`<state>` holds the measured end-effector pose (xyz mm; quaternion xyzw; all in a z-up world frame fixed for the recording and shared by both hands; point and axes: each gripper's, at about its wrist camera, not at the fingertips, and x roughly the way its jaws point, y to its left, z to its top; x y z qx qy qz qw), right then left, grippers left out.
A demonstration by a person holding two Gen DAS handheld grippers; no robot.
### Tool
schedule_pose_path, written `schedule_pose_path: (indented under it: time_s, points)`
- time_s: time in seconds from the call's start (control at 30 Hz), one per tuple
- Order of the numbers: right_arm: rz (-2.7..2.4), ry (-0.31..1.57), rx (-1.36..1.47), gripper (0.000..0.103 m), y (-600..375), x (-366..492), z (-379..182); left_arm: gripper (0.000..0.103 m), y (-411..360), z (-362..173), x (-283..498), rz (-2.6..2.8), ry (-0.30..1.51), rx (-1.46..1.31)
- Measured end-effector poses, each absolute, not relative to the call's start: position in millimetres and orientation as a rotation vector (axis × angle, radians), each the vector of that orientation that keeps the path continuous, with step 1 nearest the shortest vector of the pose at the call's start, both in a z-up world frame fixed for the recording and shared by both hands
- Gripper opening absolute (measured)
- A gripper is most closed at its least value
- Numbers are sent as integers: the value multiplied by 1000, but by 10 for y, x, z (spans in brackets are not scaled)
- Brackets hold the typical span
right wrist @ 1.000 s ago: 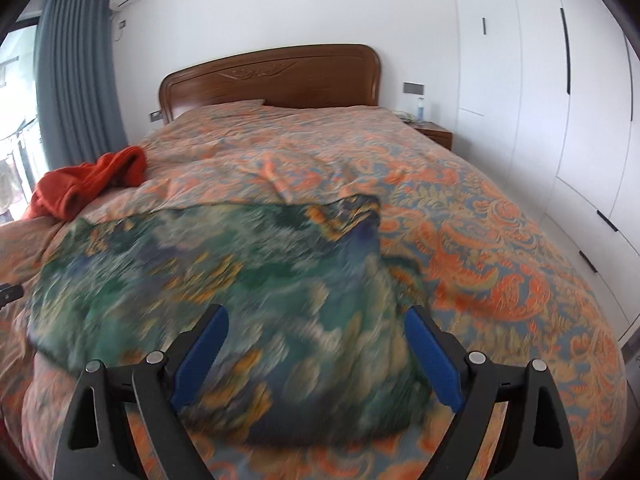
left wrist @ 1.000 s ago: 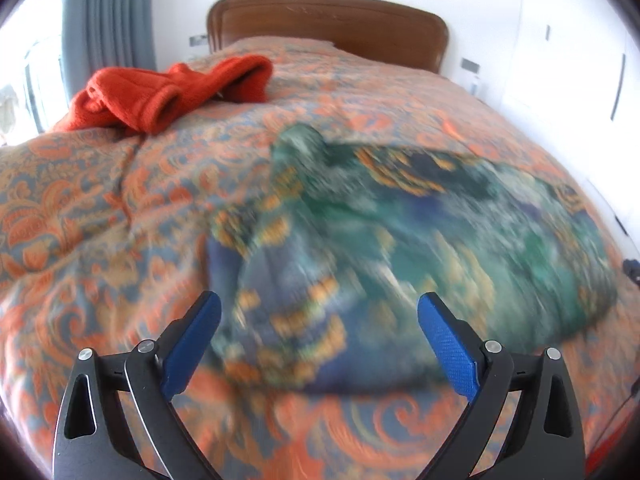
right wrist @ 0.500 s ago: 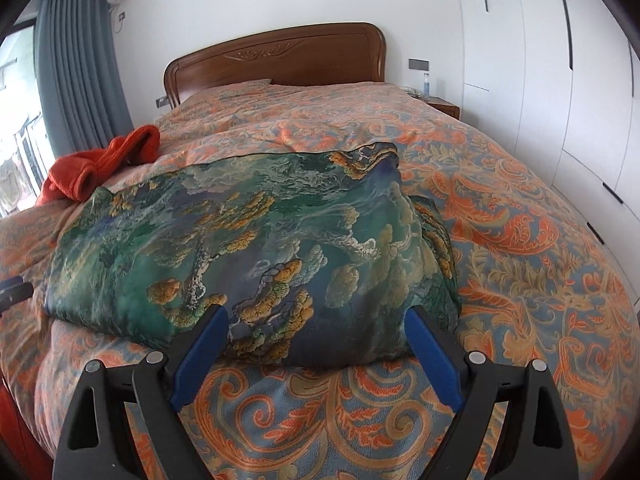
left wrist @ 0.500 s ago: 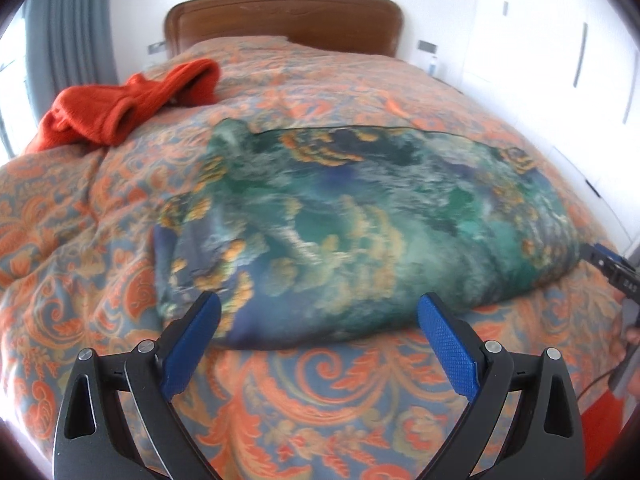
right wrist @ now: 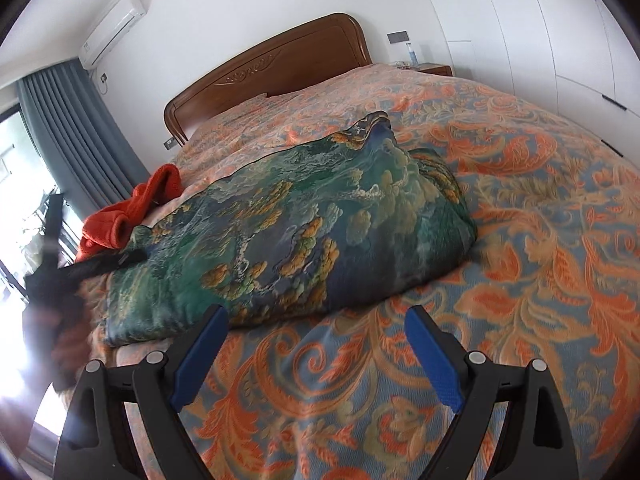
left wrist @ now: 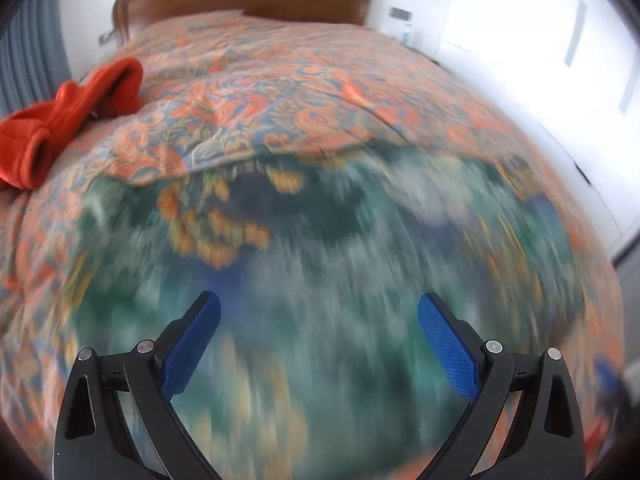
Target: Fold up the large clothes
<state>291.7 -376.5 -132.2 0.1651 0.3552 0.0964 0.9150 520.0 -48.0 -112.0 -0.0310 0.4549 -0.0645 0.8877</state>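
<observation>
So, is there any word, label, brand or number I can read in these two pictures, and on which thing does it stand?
None can be read.
Air conditioner: a small dark mark on its front, too small to read.
Bottle on the nightstand: label too small to read.
Green patterned garment and bedspread: only patterns, no text.

Folded garment (right wrist: 304, 232) lies on bedspread (right wrist: 520, 240), sweater (right wrist: 128, 212) beside it.

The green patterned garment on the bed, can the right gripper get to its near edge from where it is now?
Probably yes. The right gripper is open and empty, and only bare bedspread lies between it and the green garment's near edge.
</observation>
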Motion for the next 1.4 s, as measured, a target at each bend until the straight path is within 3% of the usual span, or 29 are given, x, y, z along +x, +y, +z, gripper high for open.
schedule_pose_path:
  time_s: [0.27,0.5,0.77,1.4]
  points:
    - [247,761,379,92,-3831,2679,-1344,99,-567,-1346,5941,-51,1009,-38]
    - [206,782,477,92,-4041,2597,-1484,99,-730,-1478,5339,-124,981,110]
    - [184,772,523,92,-4051,2604,-1523,100,-721,-1512,4695,-167,959,99]
    - [205,783,459,92,-3659,2373,-1428,100,-966,-1384,4000,-185,905,240]
